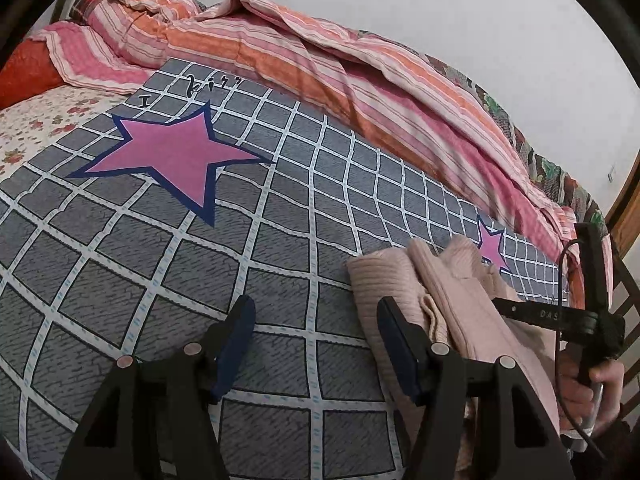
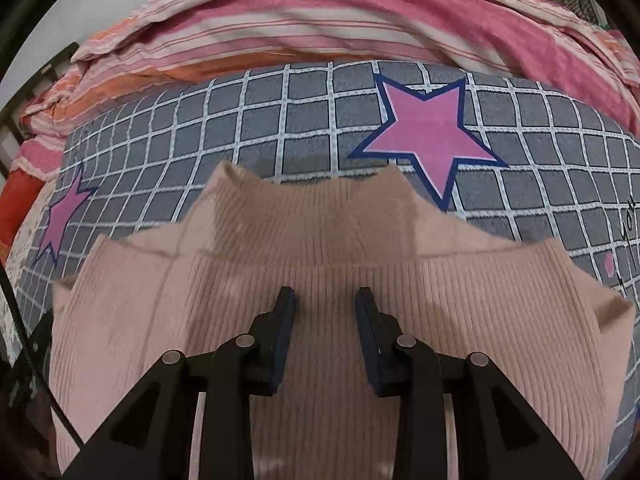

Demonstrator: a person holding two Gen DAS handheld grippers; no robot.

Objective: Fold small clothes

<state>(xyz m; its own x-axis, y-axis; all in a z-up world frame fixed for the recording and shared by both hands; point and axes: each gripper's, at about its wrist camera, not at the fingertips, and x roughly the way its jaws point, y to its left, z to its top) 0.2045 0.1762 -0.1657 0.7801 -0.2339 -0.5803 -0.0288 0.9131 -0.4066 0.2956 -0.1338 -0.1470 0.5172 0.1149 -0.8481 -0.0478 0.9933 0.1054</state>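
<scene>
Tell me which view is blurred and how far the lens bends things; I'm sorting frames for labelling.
Right wrist view: the pink ribbed sweater smears at its far edge and the grid lines of the grey checked sheet bow. Left wrist view: sharp, though the grid curves strongly, corners vignette black, light is soft and even.

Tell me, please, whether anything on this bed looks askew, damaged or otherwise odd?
Nothing looks damaged or spilled. The pink ribbed garment lies bunched in uneven folds on the grey checked cover, which fits a fold in progress. The striped quilt is heaped loosely along the far side, untidy but not odd.
</scene>
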